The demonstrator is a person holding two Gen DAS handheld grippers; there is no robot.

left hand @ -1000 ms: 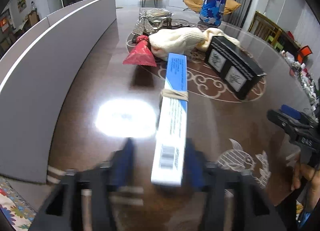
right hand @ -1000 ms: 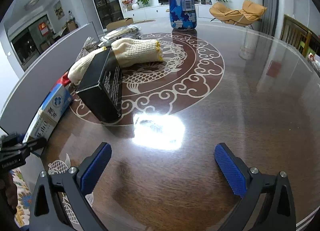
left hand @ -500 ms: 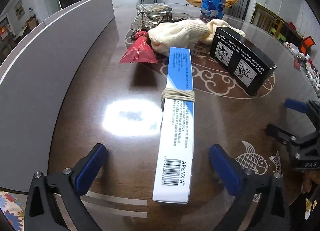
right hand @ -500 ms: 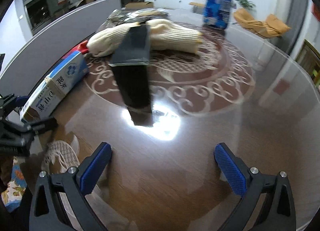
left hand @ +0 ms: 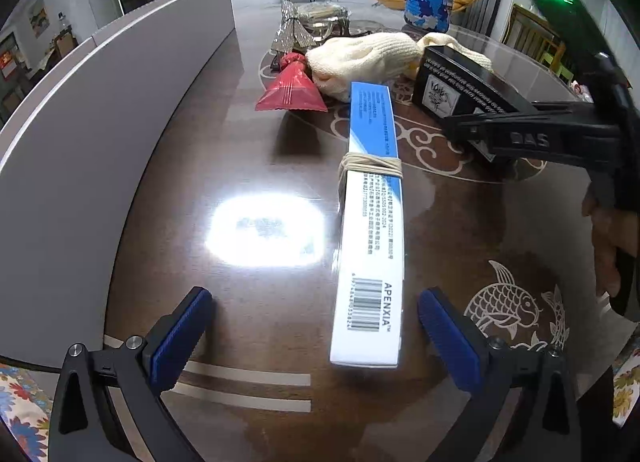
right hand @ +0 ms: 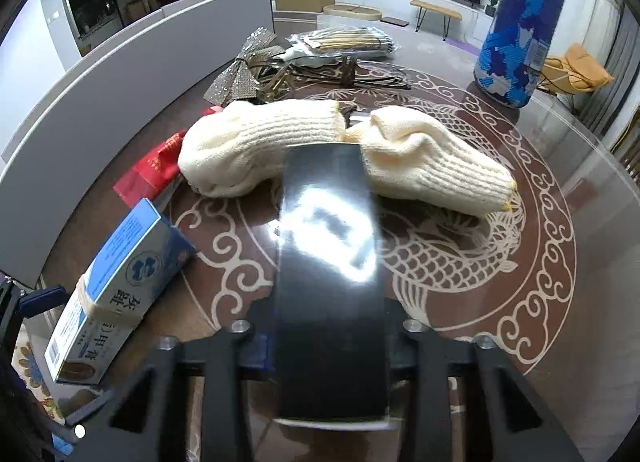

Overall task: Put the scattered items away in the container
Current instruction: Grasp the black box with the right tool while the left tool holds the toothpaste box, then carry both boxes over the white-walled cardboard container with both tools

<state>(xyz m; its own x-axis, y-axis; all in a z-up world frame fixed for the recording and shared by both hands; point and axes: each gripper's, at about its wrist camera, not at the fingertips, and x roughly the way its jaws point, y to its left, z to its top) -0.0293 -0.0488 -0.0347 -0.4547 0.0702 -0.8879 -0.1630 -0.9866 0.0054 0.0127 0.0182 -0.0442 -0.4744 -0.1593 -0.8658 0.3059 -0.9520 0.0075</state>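
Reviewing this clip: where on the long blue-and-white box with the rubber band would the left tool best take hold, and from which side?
Grip the blue-and-white box across its narrow width near the barcode end, coming down from above along its length. It lies flat on the table, that end already between the open left tool fingers, whose span easily clears the long sides. The rubber band sits farther up, out of the way.

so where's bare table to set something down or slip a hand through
Bare: the strip between the grey divider and the blue-white box, and right of the black box over the fish pattern. Crowded: gloves, red packet and glitter bow bunch up behind.
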